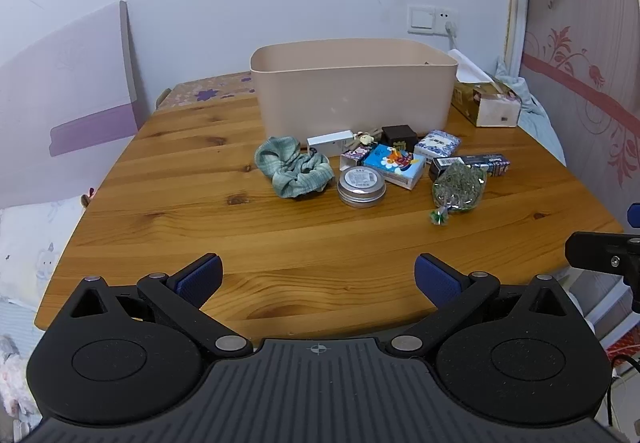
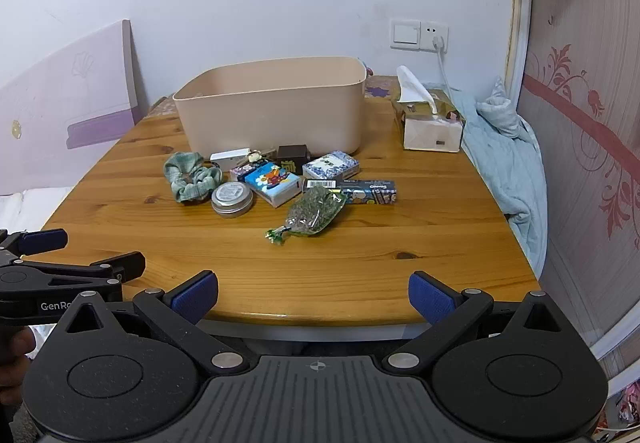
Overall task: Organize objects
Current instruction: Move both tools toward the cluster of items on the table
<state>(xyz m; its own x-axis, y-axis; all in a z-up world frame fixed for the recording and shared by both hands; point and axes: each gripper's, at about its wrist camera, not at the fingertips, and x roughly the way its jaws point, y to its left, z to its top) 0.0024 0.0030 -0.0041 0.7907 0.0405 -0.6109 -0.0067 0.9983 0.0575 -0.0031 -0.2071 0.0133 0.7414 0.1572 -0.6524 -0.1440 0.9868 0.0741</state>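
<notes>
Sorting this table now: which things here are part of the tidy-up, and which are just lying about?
Part of the job:
bin
scrunchie
round tin
blue cartoon box
herb packet
dark long box

Just lying about:
tissue box
light blue blanket
wall socket

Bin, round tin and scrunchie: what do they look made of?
Bin: likely plastic, matte beige, smooth moulded walls and rounded rim. Tin: looks like brushed metal, silvery sheen, paper label on its lid. Scrunchie: soft fabric, green, gathered into folds.
</notes>
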